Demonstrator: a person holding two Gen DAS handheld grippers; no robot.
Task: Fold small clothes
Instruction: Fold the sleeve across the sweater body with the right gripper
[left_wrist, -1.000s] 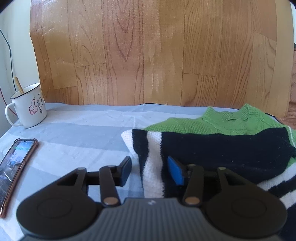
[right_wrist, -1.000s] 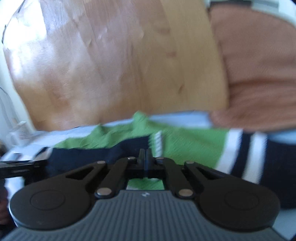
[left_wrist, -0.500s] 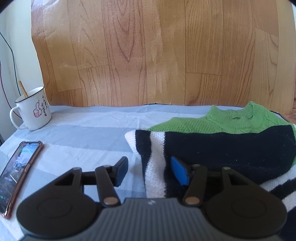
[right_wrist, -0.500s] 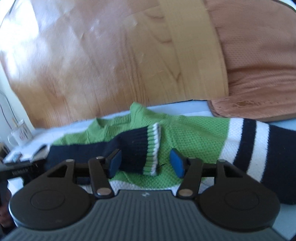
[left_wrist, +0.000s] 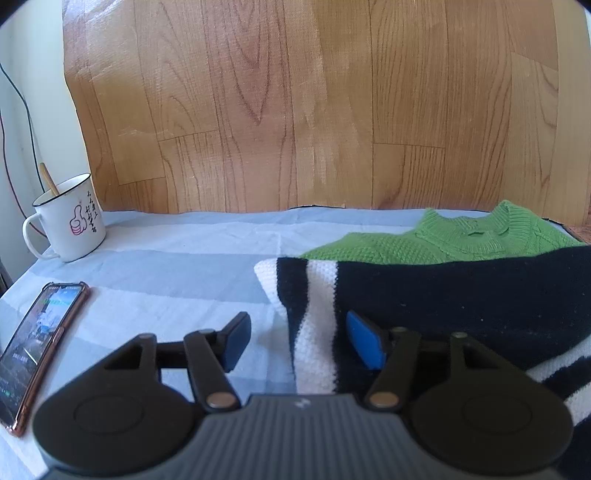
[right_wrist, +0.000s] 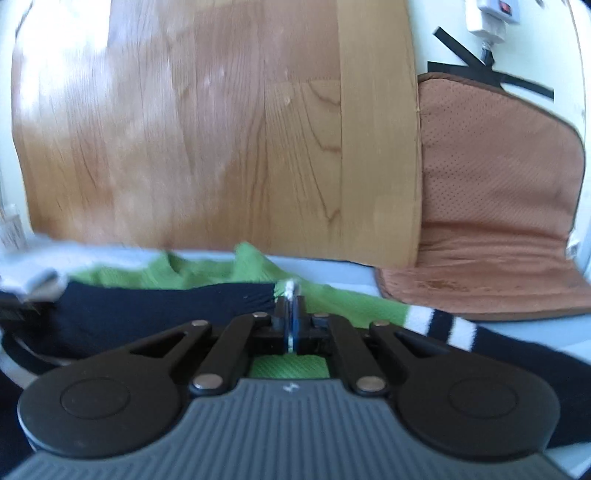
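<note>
A small knit sweater (left_wrist: 461, 288), green at the neck with navy and white stripes, lies on a pale blue striped cloth (left_wrist: 177, 273). Its left sleeve is folded across the body. My left gripper (left_wrist: 295, 339) is open, its fingers either side of the folded sweater's white and navy left edge. In the right wrist view the sweater (right_wrist: 155, 306) lies ahead, and my right gripper (right_wrist: 290, 314) is shut on the folded sleeve's green and white cuff (right_wrist: 290, 288). The view is blurred.
A white enamel mug (left_wrist: 68, 221) with a stick in it stands at the far left. A phone (left_wrist: 35, 343) lies near the left edge. A wood-grain board (left_wrist: 314, 110) backs the table. A brown cushion (right_wrist: 495, 221) sits at the right.
My right gripper, open half a second ago, has closed on the sleeve cuff and the view has shifted right. My left gripper stays open and has drawn back slightly.
</note>
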